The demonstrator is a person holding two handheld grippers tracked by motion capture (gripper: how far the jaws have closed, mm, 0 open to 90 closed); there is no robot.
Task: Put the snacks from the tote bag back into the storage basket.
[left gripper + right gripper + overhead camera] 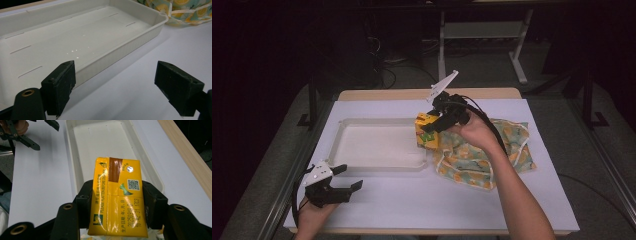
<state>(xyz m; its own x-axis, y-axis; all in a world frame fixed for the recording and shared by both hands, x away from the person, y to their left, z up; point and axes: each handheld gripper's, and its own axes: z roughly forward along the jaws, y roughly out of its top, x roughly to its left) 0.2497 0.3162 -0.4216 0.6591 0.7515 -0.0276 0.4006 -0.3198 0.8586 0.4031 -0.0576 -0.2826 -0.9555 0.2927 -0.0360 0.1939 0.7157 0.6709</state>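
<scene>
Carton (117, 197) in right tongs (116, 207)

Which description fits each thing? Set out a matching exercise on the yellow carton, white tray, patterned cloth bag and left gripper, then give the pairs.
Things:
1. yellow carton
2. white tray
3. patterned cloth bag
4. left gripper

Descriptions:
A. jaws open, nothing between them
B. lies crumpled to the right of the tray
C. clamped in the right gripper
D. nothing lies in it

Pairs: 1-C, 2-D, 3-B, 4-A
</scene>
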